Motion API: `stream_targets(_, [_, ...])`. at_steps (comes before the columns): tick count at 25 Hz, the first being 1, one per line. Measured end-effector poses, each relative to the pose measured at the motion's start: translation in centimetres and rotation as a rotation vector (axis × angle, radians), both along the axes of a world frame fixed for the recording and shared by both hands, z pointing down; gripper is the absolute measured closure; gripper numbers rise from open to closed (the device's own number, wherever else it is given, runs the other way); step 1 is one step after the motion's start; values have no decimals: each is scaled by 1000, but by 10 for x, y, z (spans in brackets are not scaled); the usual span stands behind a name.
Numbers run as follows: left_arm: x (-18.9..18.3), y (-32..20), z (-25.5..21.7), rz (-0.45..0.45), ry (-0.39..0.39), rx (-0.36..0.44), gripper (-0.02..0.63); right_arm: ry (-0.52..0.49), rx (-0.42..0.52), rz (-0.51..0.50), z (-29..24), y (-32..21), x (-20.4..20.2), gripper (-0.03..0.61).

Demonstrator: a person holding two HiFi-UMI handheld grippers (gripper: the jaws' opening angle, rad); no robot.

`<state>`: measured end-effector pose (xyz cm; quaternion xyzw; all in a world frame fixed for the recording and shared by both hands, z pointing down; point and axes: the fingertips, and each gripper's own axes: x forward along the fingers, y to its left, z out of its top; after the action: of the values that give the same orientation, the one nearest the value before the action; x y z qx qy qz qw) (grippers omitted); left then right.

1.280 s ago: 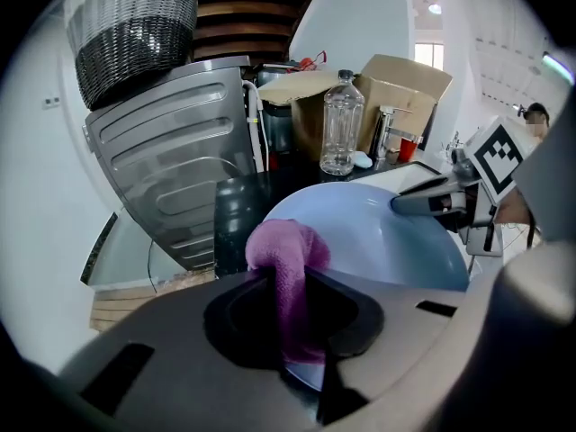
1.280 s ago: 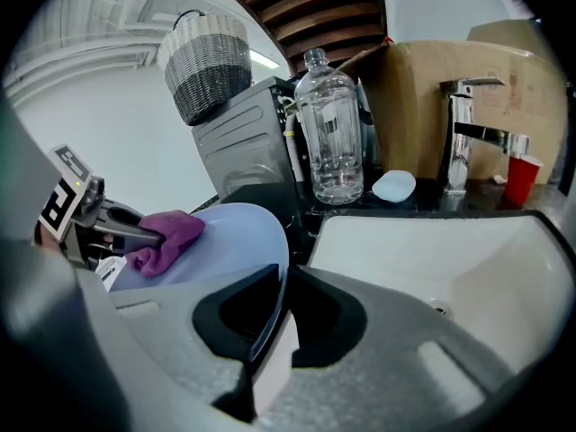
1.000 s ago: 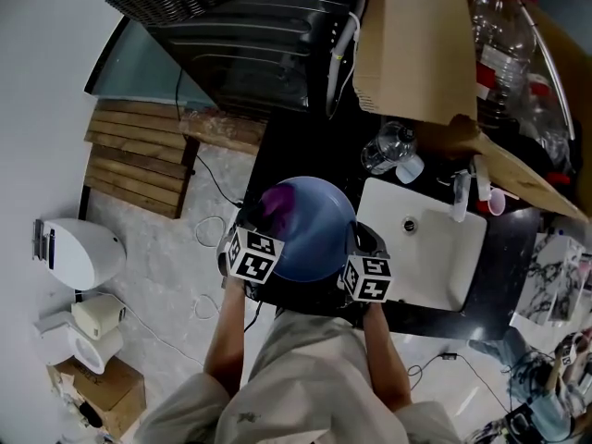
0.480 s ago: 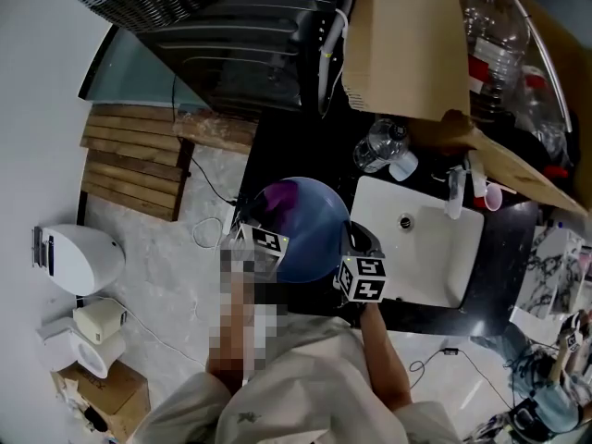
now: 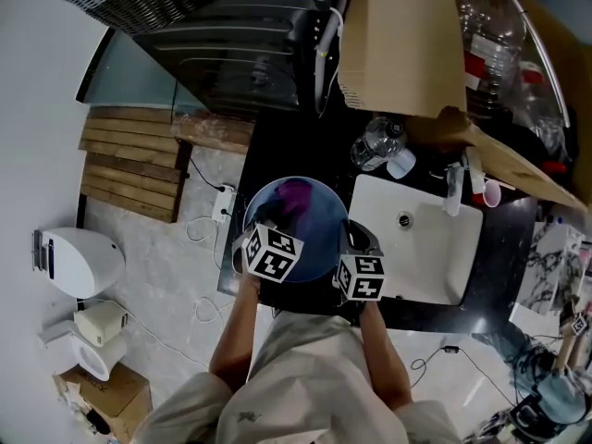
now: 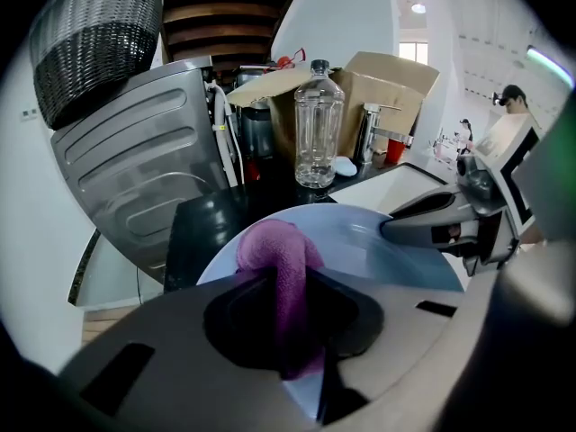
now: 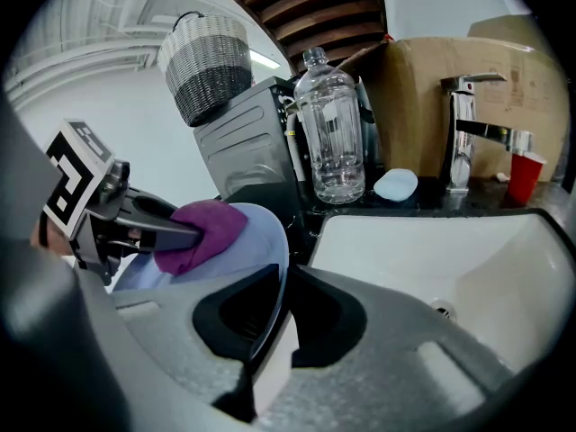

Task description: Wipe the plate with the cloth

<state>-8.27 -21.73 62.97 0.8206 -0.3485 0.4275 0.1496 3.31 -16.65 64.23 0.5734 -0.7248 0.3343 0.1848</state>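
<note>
I'm holding the cloth (image 6: 274, 248) against the plate (image 6: 391, 261), my left hand-held gripper (image 6: 286, 327) clamping it. My right hand-held gripper (image 7: 270, 327) is pinching the plate's rim.

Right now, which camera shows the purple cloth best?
The right gripper view: the cloth shows nearly whole, from the side, pressed on the blue plate. The left gripper view shows it close, partly hidden between the jaws; the head view shows only a dim purple patch.
</note>
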Motion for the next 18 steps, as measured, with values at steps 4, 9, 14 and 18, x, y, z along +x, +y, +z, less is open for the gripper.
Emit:
stream_targets(4, [11,6,0,32,8,-13,552,1,-1,7,-1,0,0,541])
stream_targets(9, [24,15,0,69,17,-31,552,2,0,11,0,0,0,541])
stream_targets(14, [34,22,1,92,30,-48,552,1,0,15,0,-1,1,541])
stream_targets(18, [39,30,1,102,37,-61,552,-1,1,19,0,0,0,541])
